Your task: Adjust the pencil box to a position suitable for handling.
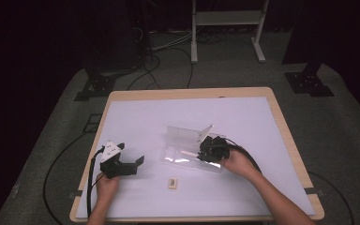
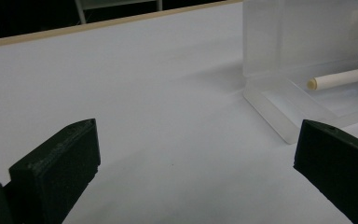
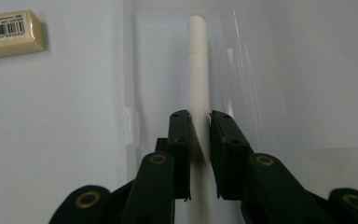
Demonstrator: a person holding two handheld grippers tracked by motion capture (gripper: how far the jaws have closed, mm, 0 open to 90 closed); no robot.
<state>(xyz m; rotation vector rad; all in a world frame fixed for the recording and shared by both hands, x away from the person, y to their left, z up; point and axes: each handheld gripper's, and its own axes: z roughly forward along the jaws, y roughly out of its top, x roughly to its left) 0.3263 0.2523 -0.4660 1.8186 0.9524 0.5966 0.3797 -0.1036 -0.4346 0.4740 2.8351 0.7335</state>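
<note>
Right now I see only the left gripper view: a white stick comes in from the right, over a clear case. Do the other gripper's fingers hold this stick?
Observer: Yes. In the right gripper view the right gripper is shut on the white stick, one finger on each side of it.
Operator: Thank you. Is there any other thing on the table that I should know about?
Observer: A small eraser with a barcode label lies outside the clear case, on the side nearer to the person.
Operator: And which way does the stick lie in the case?
Observer: Along the tray, between its two long walls; whether it touches the bottom I cannot tell.
</note>
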